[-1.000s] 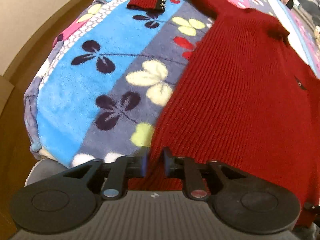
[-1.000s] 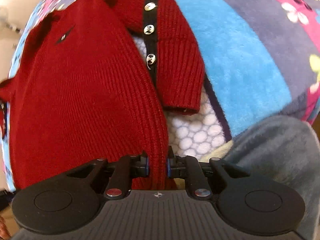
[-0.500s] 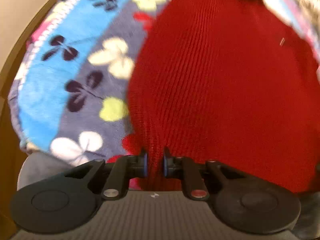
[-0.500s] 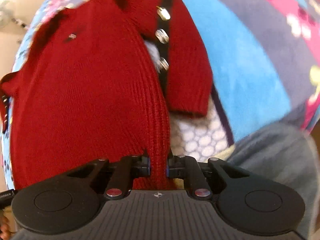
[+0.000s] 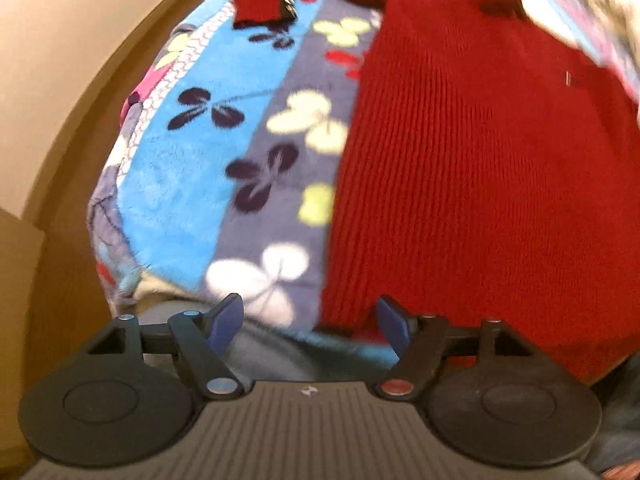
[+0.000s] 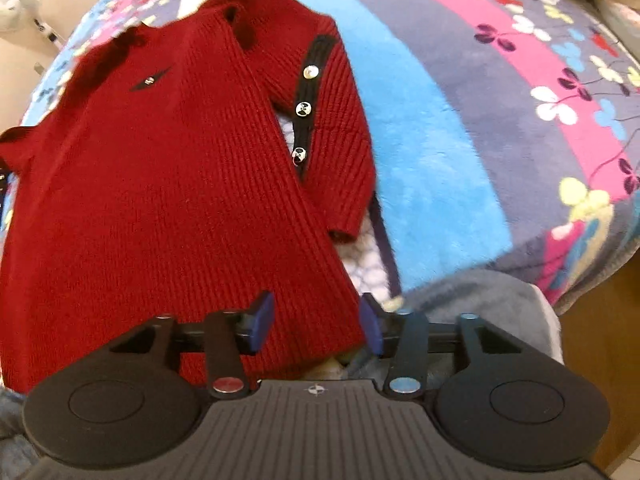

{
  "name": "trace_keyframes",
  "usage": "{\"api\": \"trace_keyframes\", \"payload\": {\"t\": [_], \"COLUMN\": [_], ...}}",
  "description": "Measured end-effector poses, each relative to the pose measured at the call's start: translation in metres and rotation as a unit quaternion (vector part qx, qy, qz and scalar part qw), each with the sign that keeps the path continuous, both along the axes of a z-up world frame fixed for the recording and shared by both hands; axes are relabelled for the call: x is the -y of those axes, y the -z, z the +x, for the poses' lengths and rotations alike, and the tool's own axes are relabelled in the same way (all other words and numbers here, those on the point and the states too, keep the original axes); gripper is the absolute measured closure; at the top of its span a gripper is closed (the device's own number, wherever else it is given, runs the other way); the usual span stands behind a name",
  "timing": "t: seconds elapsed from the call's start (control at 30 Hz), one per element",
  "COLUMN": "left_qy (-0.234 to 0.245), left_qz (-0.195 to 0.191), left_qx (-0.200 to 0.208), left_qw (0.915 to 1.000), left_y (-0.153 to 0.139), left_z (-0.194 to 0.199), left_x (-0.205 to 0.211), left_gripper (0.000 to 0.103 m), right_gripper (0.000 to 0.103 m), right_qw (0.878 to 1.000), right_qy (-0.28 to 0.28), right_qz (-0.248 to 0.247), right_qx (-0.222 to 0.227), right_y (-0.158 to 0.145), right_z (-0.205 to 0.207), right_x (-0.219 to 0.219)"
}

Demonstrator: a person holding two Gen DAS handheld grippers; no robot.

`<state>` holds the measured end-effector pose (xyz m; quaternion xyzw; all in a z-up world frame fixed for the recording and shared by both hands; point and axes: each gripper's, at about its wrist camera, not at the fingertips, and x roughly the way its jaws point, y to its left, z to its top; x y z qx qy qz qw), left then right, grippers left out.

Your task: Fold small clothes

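Two views, and so far it's all prep, no real folding: from the left wrist, the left tongs [image 5: 308,322] have just been opening and stand wide over the bottom-left hem corner of the ribbed red knit sweater [image 5: 472,184], pads not pressing it, the garment lying flat on the fleecy flower-print bed blanket [image 5: 188,168]. From the right wrist, the right tongs [image 6: 316,322] have likewise just been opening, with the other hem corner loose between the parted pads and the black-trimmed, silver-buttoned sleeve [image 6: 332,128] splayed out. I'd say sleeves and body folds are all left.
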<state>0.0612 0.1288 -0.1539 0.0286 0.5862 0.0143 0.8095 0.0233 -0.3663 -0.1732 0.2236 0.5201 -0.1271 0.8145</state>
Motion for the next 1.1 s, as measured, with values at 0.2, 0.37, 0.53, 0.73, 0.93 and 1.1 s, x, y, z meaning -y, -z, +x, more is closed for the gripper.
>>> {"api": "trace_keyframes", "payload": {"t": [0.2,0.37,0.53,0.73,0.93,1.1], "left_qy": [0.068,0.087,0.003,-0.022,-0.016,-0.023], "left_qz": [0.011,0.041,0.012,0.03,0.037,0.0], "left_qx": [-0.012,0.02,0.072,0.05,0.051,0.035], "left_qw": [0.9976,0.9952,0.9973,0.9981,0.9979,0.9991], "left_y": [0.029,0.036,0.014,0.026,0.035,0.032], "left_z": [-0.015,-0.018,-0.006,0.013,0.003,0.012], "left_x": [0.023,0.038,0.005,-0.001,0.009,0.006], "left_gripper": [0.021,0.02,0.019,0.018,0.014,0.014], "right_gripper": [0.04,0.04,0.04,0.04,0.04,0.04], "right_qw": [0.999,0.999,0.998,0.998,0.997,0.987], "right_qy": [-0.038,-0.041,-0.053,-0.051,-0.04,-0.113], "right_qz": [-0.01,0.005,-0.003,-0.016,-0.069,-0.108], "right_qx": [0.016,0.007,0.017,0.029,-0.011,-0.031], "right_y": [-0.006,0.003,0.0,0.0,0.012,0.027], "right_z": [-0.024,-0.026,-0.024,-0.019,-0.03,-0.022], "right_x": [-0.02,-0.031,-0.039,-0.037,-0.023,-0.039]}}
